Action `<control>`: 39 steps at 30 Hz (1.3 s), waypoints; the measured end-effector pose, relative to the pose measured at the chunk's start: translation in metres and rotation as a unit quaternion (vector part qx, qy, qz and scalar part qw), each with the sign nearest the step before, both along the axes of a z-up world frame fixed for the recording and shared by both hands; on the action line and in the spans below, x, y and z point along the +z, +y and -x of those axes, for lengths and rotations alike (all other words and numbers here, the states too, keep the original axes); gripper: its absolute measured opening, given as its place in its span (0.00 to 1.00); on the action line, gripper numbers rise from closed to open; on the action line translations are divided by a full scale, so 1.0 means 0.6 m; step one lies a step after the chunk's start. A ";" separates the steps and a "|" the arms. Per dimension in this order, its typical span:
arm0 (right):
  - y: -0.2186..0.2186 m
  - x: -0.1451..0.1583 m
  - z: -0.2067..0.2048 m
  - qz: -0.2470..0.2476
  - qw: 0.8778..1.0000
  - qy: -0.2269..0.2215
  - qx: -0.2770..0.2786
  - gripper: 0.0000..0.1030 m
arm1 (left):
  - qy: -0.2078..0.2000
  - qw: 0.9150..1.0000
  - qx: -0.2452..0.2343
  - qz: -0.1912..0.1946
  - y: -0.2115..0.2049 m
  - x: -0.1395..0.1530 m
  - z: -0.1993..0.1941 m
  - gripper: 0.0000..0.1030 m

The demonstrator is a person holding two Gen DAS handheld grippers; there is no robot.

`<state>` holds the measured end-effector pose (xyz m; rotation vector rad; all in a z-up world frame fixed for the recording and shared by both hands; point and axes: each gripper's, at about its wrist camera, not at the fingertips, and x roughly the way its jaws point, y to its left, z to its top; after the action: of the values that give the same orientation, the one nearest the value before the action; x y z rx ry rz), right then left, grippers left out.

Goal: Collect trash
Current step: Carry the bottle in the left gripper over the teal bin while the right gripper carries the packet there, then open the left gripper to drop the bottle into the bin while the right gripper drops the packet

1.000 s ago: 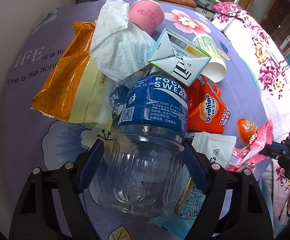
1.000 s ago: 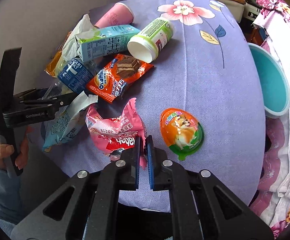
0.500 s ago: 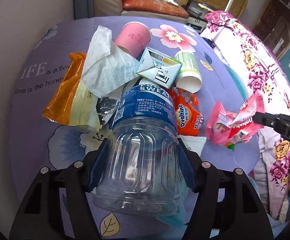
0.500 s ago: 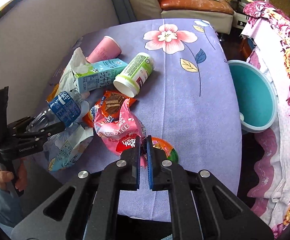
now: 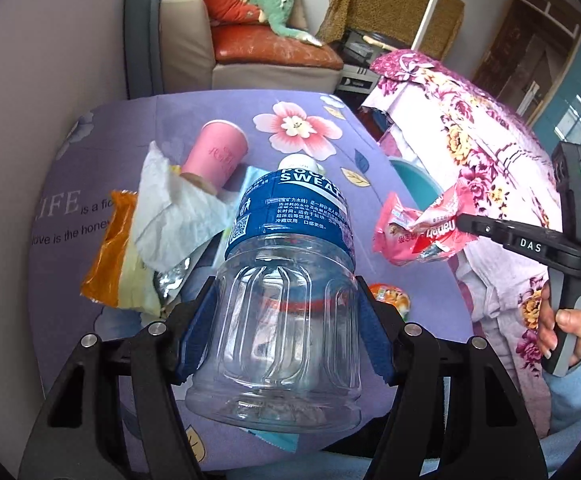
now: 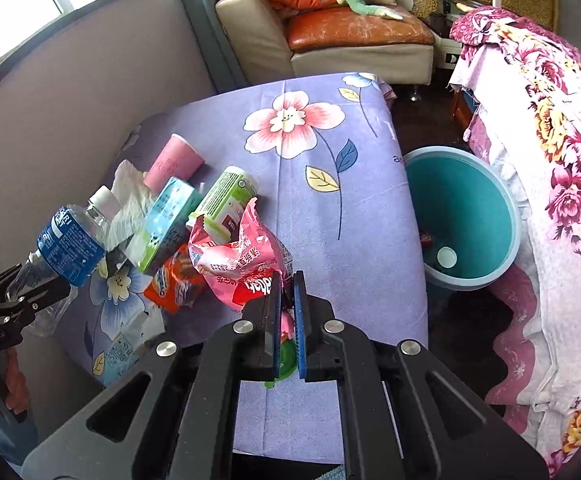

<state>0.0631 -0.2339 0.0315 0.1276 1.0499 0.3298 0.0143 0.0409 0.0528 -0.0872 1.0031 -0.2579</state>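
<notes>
Both grippers have lifted off the table (image 6: 322,216): left gripper (image 5: 286,328) clamps the clear bottle (image 5: 290,300) above its near edge, right gripper (image 6: 288,312) pinches the pink wrapper (image 6: 242,264) beside the right edge, near the teal bin (image 6: 462,216).

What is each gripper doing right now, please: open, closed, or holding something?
Left gripper: jaws closed on the clear plastic bottle.
Right gripper: jaws shut on the pink snack wrapper.
</notes>
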 end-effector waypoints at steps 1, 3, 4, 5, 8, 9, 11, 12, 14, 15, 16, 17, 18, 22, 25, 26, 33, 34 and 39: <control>-0.009 0.003 -0.004 -0.003 1.000 -0.003 -0.006 0.05 | 0.001 1.000 -0.007 -0.002 -0.015 -0.002 -0.009 0.65; -0.029 0.010 -0.011 -0.008 1.000 -0.009 -0.019 0.05 | 0.004 1.000 -0.020 -0.006 -0.044 -0.009 -0.031 0.65; -0.041 0.014 -0.015 -0.009 1.000 -0.013 -0.026 0.05 | 0.009 1.000 -0.027 -0.006 -0.060 -0.014 -0.044 0.65; -0.053 0.017 -0.019 -0.009 0.999 -0.017 -0.034 0.05 | 0.013 0.999 -0.035 -0.005 -0.077 -0.019 -0.057 0.65; -0.093 0.026 -0.030 -0.010 0.998 -0.026 -0.058 0.05 | 0.020 0.998 -0.059 -0.010 -0.130 -0.034 -0.095 0.65; -0.108 0.029 -0.035 -0.009 0.997 -0.029 -0.067 0.05 | 0.024 0.997 -0.067 -0.011 -0.150 -0.039 -0.108 0.65; -0.137 0.031 -0.044 -0.010 0.996 -0.033 -0.084 0.05 | 0.030 0.996 -0.083 -0.014 -0.191 -0.049 -0.132 0.65; -0.153 0.032 -0.049 -0.010 0.995 -0.036 -0.093 0.05 | 0.033 0.995 -0.090 -0.016 -0.210 -0.054 -0.144 0.65; -0.184 0.031 -0.059 -0.009 0.993 -0.041 -0.110 0.05 | 0.038 0.994 -0.104 -0.021 -0.251 -0.062 -0.167 0.65; -0.200 0.031 -0.064 -0.009 0.992 -0.043 -0.118 0.05 | 0.039 0.993 -0.111 -0.025 -0.271 -0.066 -0.178 0.65; -0.217 0.029 -0.069 -0.011 0.991 -0.044 -0.127 0.05 | 0.040 0.992 -0.119 -0.029 -0.292 -0.069 -0.189 0.65; -0.232 0.025 -0.073 -0.014 0.990 -0.044 -0.135 0.05 | 0.042 0.990 -0.127 -0.032 -0.312 -0.072 -0.200 0.65; -0.248 0.022 -0.078 -0.015 0.989 -0.044 -0.144 0.05 | 0.044 0.989 -0.135 -0.035 -0.332 -0.076 -0.208 0.65; -0.294 0.005 -0.096 -0.010 0.985 -0.041 -0.166 0.05 | 0.051 0.985 -0.160 -0.044 -0.402 -0.091 -0.243 0.65; -0.319 -0.009 -0.107 0.000 0.983 -0.038 -0.178 0.05 | 0.060 0.983 -0.169 -0.048 -0.441 -0.107 -0.266 0.65; -0.328 -0.014 -0.111 0.002 0.983 -0.036 -0.181 0.05 | 0.063 0.982 -0.171 -0.048 -0.453 -0.112 -0.273 0.65; -0.363 -0.044 -0.134 0.012 0.980 -0.024 -0.196 0.05 | 0.082 0.978 -0.183 -0.054 -0.509 -0.147 -0.308 0.65; -0.366 -0.046 -0.136 0.013 0.980 -0.024 -0.198 0.05 | 0.084 0.978 -0.184 -0.056 -0.514 -0.151 -0.313 0.65; -0.375 -0.058 -0.149 0.020 0.979 -0.019 -0.202 0.05 | 0.089 0.977 -0.184 -0.053 -0.528 -0.163 -0.330 0.65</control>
<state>0.1523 -0.4591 -0.0031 0.2915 0.9654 -0.0571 0.2121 -0.2757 -0.0450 0.1778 1.2084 -0.5422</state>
